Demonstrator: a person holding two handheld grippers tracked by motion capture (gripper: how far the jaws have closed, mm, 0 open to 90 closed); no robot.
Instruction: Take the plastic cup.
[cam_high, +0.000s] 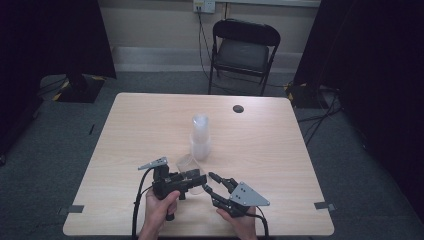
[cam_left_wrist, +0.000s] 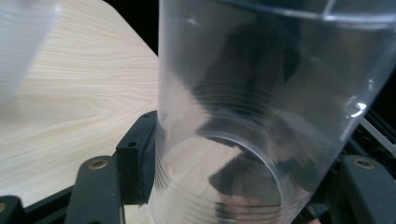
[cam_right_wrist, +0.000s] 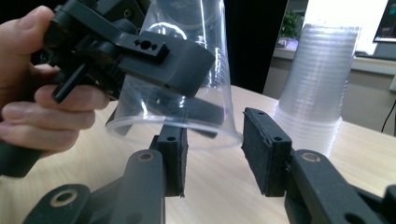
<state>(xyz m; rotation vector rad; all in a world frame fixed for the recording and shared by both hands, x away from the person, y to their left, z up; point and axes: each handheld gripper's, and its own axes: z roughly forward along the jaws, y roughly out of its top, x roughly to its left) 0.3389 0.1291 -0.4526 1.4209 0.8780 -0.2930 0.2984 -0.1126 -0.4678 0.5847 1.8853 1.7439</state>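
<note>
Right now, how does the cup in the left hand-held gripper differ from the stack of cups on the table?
The single clear cup is clamped in the left hand-held gripper and looks lifted off the table; the cup stack stands untouched on the table. The single cup is see-through; the stack looks cloudy and ribbed with nested rims. Both are clear plastic, mouth down.

Single clear plastic cup (cam_high: 188, 166), empty, w/ faint ribs near its rim, is clamped by its wall, lifted just above the light wooden tabletop (cam_high: 260, 145) and tilted, near the front edge, about mid-width. Tall stack of clear plastic cups (cam_high: 200, 137) stands mouth-down, upright, at abt the table's centre, just behind the single cup.
</note>
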